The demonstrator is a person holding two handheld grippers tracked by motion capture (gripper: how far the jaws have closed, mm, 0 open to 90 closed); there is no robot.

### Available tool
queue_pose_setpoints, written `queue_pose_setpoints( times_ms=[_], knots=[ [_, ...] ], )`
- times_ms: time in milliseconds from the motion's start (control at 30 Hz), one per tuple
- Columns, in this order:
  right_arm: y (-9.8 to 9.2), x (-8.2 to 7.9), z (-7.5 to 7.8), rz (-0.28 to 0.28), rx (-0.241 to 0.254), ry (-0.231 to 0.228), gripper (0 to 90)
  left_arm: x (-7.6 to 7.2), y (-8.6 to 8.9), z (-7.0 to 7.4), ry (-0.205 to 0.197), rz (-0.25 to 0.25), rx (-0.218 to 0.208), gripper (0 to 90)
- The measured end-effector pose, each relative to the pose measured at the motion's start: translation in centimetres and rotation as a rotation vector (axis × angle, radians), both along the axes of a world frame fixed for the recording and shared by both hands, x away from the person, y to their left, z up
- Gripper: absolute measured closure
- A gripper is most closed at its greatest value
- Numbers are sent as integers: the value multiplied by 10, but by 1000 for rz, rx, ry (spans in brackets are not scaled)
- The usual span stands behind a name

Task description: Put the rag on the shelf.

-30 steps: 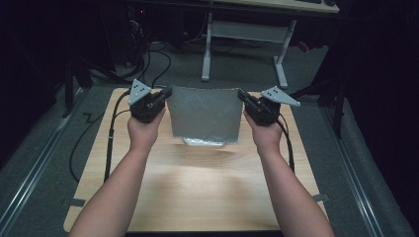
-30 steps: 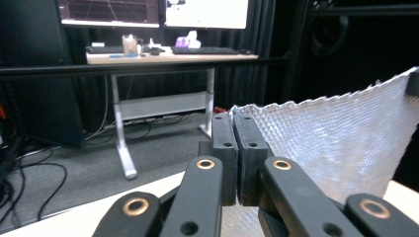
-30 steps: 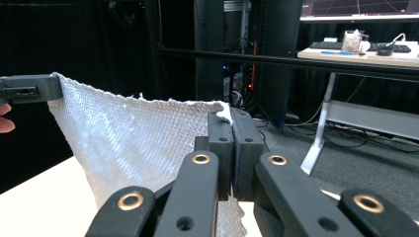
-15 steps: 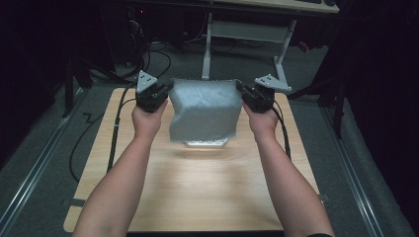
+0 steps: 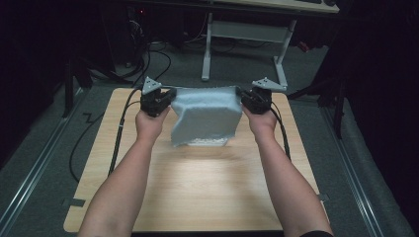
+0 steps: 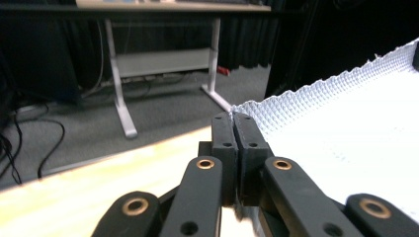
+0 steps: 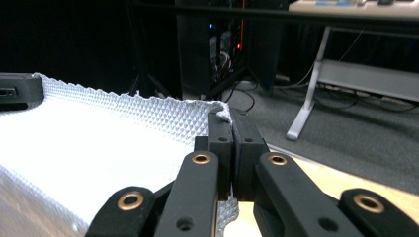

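Left gripper point(image 5: 165, 98): jaws pinched tight on cloth point(image 5: 205, 116) at far-left corner, keeping that edge taut. Cloth: hanging spread between both grippers over far half of table point(image 5: 197, 192), near edge drooping toward wood, probably touching; likely being held by two corners for laying flat or folding. Right gripper point(image 5: 245, 100): jaws clamped tight on far-right corner, matching left for level, even spread. Desk frame point(image 5: 247, 39) standing on floor beyond table.

Hidden and cut-off parts

The cloth's point(image 5: 205, 118) pinched corners are covered by closed jaws; its far end is cut off at the left gripper view's right edge.
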State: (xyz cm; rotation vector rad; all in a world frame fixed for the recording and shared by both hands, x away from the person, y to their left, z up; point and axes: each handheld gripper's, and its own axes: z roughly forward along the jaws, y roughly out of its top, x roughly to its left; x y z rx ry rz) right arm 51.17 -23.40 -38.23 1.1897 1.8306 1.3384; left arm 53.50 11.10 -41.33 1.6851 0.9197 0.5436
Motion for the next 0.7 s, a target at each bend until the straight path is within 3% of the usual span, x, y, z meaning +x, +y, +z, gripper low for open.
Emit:
queue_pose_setpoints(
  times_ms=[167,700],
  knots=[
    [1,-2,-18,12,-16,40,893,-4,2,-21,54,-12,-5,893],
    [-2,-6,-59,14,4,116,891,-8,1,-58,150,-45,-8,890]
  ],
)
